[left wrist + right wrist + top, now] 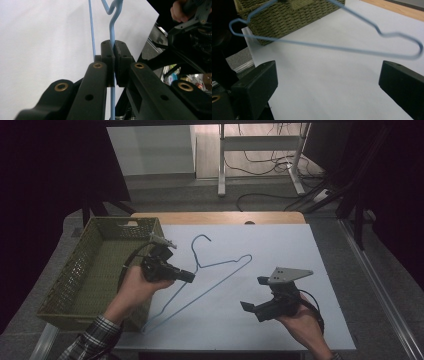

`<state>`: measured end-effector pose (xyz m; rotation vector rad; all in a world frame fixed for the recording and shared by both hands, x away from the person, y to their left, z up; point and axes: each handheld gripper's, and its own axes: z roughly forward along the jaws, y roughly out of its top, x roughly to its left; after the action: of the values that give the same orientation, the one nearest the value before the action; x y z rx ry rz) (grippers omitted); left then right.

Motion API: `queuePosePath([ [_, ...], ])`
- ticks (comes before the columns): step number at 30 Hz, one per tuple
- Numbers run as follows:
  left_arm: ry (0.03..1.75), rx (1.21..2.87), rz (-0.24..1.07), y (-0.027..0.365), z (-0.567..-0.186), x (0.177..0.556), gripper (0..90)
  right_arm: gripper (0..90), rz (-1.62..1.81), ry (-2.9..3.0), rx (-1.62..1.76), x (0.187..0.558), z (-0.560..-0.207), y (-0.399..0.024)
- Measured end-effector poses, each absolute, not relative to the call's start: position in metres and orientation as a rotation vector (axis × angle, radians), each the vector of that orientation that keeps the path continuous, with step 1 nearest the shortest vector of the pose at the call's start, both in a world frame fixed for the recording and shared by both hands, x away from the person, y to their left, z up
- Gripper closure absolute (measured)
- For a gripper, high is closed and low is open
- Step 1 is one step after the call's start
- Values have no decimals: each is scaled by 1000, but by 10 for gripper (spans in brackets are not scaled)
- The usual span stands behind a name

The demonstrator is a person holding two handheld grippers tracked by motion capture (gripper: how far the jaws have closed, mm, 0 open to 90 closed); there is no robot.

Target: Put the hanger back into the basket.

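Observation:
A light-blue wire hanger (210, 286) is lifted at a slant over the white sheet (280, 255), its hook pointing toward the far side. My left gripper (192, 276) is shut on one of its upper arms near the neck. In the left gripper view the pads (107, 58) pinch the blue wire (112, 30), which runs on past them. My right gripper (254, 293) is open near the front right of the sheet, clear of the hanger. In the right gripper view its jaws stand wide apart, and the hanger (332, 47) hangs beyond them, untouched.
An olive woven basket (75, 270) stands at the left edge of the table, right beside my left hand; its wall (294, 15) is in the right gripper view too. A wooden table edge (215, 217) borders the far side of the sheet. Cables lie on the floor beyond.

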<state>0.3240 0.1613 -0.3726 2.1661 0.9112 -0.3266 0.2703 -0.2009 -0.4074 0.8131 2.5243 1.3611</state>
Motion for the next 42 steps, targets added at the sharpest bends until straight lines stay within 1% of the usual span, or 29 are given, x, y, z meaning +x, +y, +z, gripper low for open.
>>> queuePosePath([
  [9,977,2132,-228,198,-339,325,876,13,1345,2508,887,262,-416,-222],
  [17,1063,2117,-140,238,-326,328,877,14,1341,2479,954,256,-421,-240],
  [19,1093,2096,-106,257,-323,328,877,15,1342,2472,975,255,-424,-246],
  [21,1101,2093,-96,261,-322,328,877,15,1340,2466,992,254,-426,-250],
  [29,1169,2061,-24,302,-317,328,877,15,1329,2442,1031,254,-431,-262],
  [42,1240,2027,77,362,-330,328,877,17,1324,2418,1090,257,-435,-274],
])
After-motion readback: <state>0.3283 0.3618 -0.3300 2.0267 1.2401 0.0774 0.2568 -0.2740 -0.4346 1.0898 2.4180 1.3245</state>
